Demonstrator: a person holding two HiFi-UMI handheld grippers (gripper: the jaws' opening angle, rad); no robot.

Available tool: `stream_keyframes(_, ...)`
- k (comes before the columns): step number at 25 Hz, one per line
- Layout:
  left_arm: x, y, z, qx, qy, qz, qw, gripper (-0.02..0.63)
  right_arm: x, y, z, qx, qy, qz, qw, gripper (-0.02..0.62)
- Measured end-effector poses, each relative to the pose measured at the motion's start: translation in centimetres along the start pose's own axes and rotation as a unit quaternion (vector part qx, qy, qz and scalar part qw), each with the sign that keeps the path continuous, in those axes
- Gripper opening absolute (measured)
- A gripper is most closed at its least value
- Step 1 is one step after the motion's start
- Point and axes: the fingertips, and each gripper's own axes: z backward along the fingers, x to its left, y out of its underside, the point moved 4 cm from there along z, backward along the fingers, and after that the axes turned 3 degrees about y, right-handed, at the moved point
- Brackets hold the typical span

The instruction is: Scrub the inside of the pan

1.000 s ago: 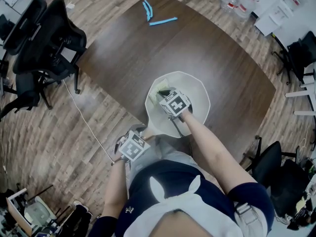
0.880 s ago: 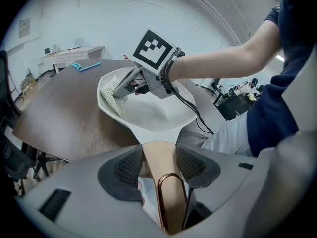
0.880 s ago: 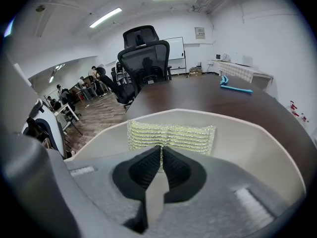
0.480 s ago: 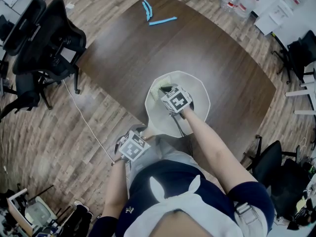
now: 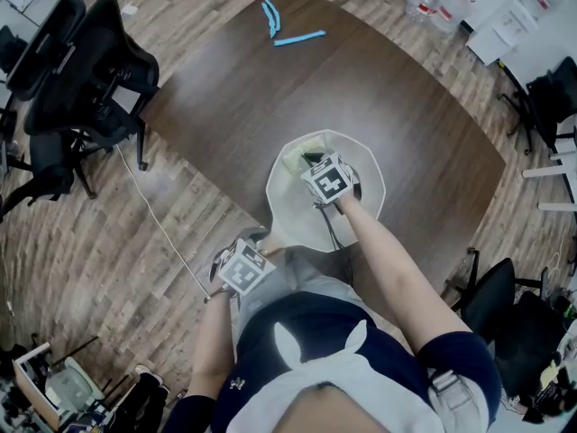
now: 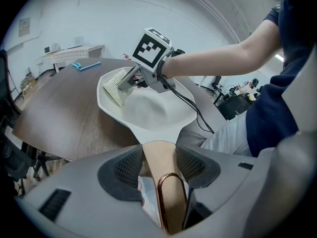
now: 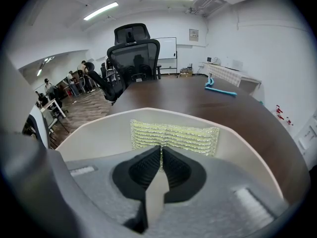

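Change noted: the right gripper [image 5: 309, 163] has been carried a little way across the pan [image 5: 290, 213], off the middle of the basin and toward the far rim. The scouring pad [image 7: 173, 135] has been drawn along with it. The left gripper [image 6: 158, 166] has not been shifted. A scrubbing stroke is judged to be under way, with the far wall now being worked. No residue can be made out, so progress cannot be read from the surface.

Right fingers: pressed almost together, with the pad's lower edge pinched thin between them. The pad stands just ahead of the tips, spread against the pan's far wall.

Left fingers: clamped on the handle [image 6: 157, 150], one on each side. The bowl lies straight ahead of them, set at the near edge of the table [image 5: 270, 88].

Materials:
- Pan: off-white, matt and smooth, with a faceted rim and sloped walls.
- Pad: yellow-green, rectangular, ribbed weave with a slight glitter.
- Handle: pale tan, wood-like, rounded, fitted with a copper-coloured hanging loop [image 6: 171, 195] behind the left fingers.
- Table: dark brown, wood-grained.
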Motion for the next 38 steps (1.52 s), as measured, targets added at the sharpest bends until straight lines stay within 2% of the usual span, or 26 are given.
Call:
stream_keyframes(5,0.4,0.2,-0.4,-0.012,0.002,-0.009,0.9999,0.212,-0.9,0.2,0.1,0.005,0.011,-0.005,1.000,0.013)
stream_keyframes(14,-0.1,0.2,-0.5,-0.006,0.013,-0.002,0.9999,0.212,-2.5,0.9,0.6,0.016,0.035,-0.011,0.999,0.012)
stream_keyframes(24,-0.2,-0.3,0.3,-0.005,-0.008,0.006,0.9999,0.212,-4.3,1.8,1.3,0.039,0.078,-0.019,0.996,0.012)
stream_keyframes(28,-0.4,0.0,-0.2,-0.007,0.013,0.001,0.9999,0.212,-5.0,2.1,1.7,0.042,0.093,-0.023,0.995,0.012)
stream_keyframes(30,-0.5,0.0,-0.1,-0.007,0.007,0.002,0.9999,0.212,-5.2,2.3,1.9,0.044,0.098,-0.024,0.994,0.012)
stream_keyframes(33,-0.2,-0.3,0.4,-0.008,-0.010,0.009,0.9999,0.212,-5.3,2.0,2.2,0.049,0.104,-0.017,0.993,0.012)
stream_keyframes(38,-0.4,-0.2,0.3,-0.012,-0.010,0.012,0.9998,0.210,-5.4,2.0,2.7,0.070,0.114,0.005,0.991,0.012)
